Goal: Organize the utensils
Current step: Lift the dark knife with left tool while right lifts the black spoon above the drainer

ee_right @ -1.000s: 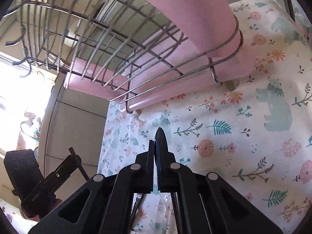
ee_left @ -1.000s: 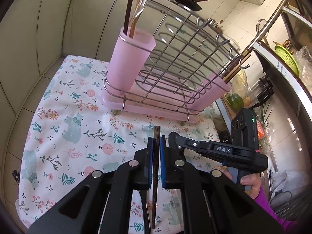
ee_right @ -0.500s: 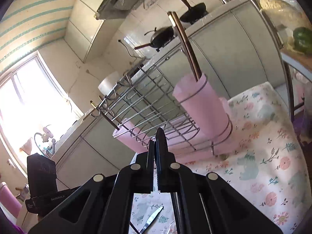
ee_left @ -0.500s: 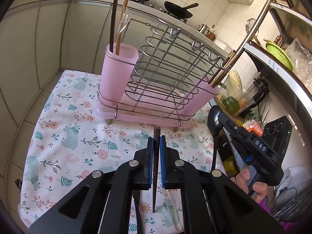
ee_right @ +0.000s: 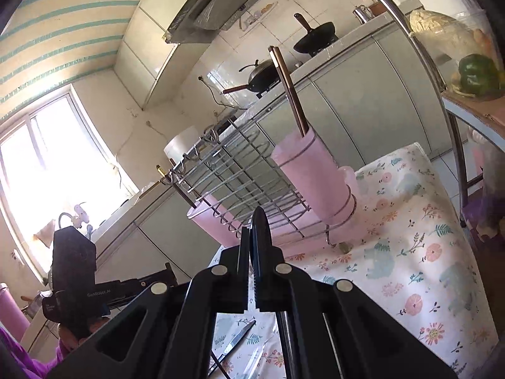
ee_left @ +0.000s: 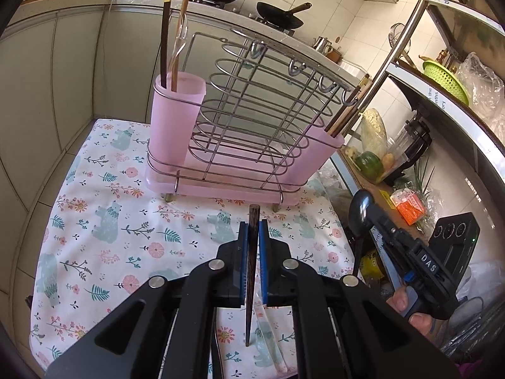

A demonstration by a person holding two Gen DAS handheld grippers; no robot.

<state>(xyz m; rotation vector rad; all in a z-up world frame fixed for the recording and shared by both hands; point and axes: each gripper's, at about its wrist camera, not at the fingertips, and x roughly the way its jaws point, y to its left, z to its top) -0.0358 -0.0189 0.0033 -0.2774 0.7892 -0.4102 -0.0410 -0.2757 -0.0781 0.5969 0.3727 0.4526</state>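
Observation:
A pink utensil rack (ee_left: 240, 145) with a wire frame stands on the floral cloth (ee_left: 104, 221). Its left cup (ee_left: 175, 117) holds chopsticks and a clear utensil, and its right cup (ee_left: 315, 154) holds chopsticks. My left gripper (ee_left: 252, 232) is shut on a dark wooden chopstick (ee_left: 251, 268), held upright in front of the rack. At the right, my right gripper (ee_left: 371, 221) is shut on a black spoon (ee_left: 362, 203). In the right wrist view that gripper (ee_right: 255, 243) pinches the spoon (ee_right: 260, 227) edge-on, short of the rack (ee_right: 249, 173).
A metal knife (ee_right: 235, 341) and a clear utensil (ee_right: 255, 358) lie on the cloth under the grippers. A shelf unit with a green pepper (ee_left: 369, 164) and a green basket (ee_left: 445, 79) stands to the right. Cabinets and a stove with woks (ee_left: 277, 15) stand behind the rack.
My right gripper has risen and tipped up from close under the rack, still holding the spoon. My left gripper has drawn back a little from the rack with the chopstick.

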